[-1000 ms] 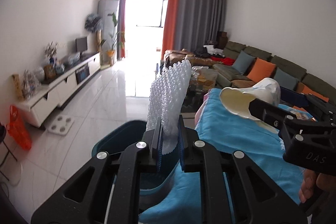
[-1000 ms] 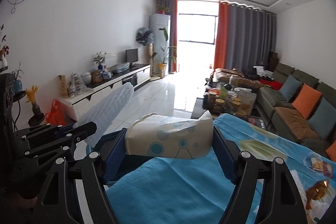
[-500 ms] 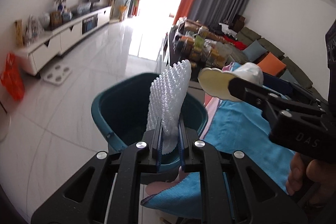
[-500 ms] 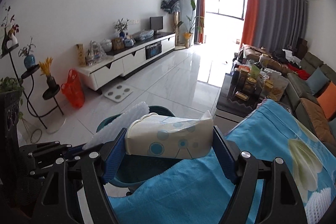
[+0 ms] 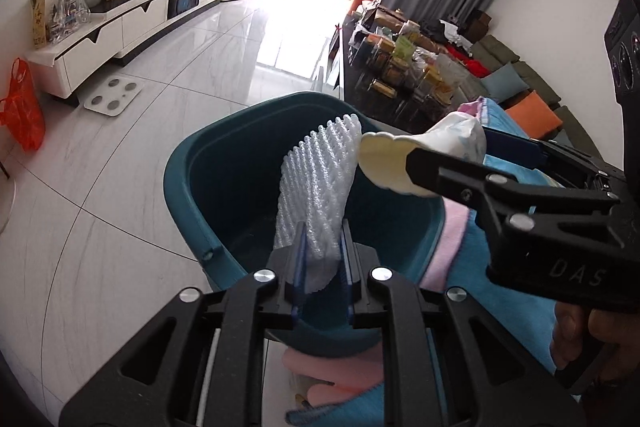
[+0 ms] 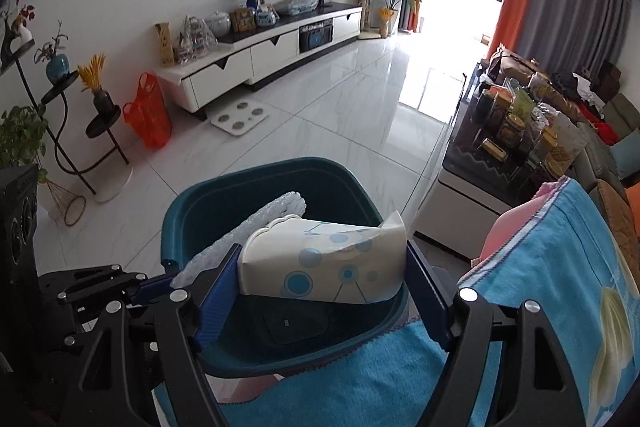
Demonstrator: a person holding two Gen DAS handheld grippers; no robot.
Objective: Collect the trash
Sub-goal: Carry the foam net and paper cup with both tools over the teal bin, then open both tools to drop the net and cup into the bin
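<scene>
The white foam net sleeve (image 5: 316,195) stands upright over the open mouth of the teal bin (image 5: 188,195), its lower end pinched between the 2 blue-padded fingers (image 5: 299,259) of the left gripper (image 5: 322,267), which is clenched on it. In the right wrist view the same sleeve (image 6: 244,231) slants across the bin's near left side, with the left gripper's black frame (image 6: 104,291) low at the left edge.

Just beside it, the crumpled paper cup (image 6: 324,263), cream with blue circle prints, lies crosswise between the 2 blue pads (image 6: 218,287) of the right gripper (image 6: 320,291), grasped at both ends and held above the bin's interior (image 6: 300,323). From the left wrist view the cup's scalloped rim (image 5: 384,163) touches or nearly touches the top of the sleeve, and the right gripper's black arm (image 5: 520,211) reaches in from the right, with the person's hand (image 5: 576,331) visible under it.

The bin (image 6: 264,183) stands on the pale tiled floor (image 6: 340,115), tight against a table draped in a blue cloth (image 6: 532,291) with a pink layer (image 5: 444,251) beneath it. Beyond the cloth sits a dark coffee table (image 6: 516,143) crowded with jars and packets. Across the floor are a white bathroom scale (image 6: 239,118), an orange plastic bag (image 6: 148,115) and a long white TV cabinet (image 6: 272,47).
</scene>
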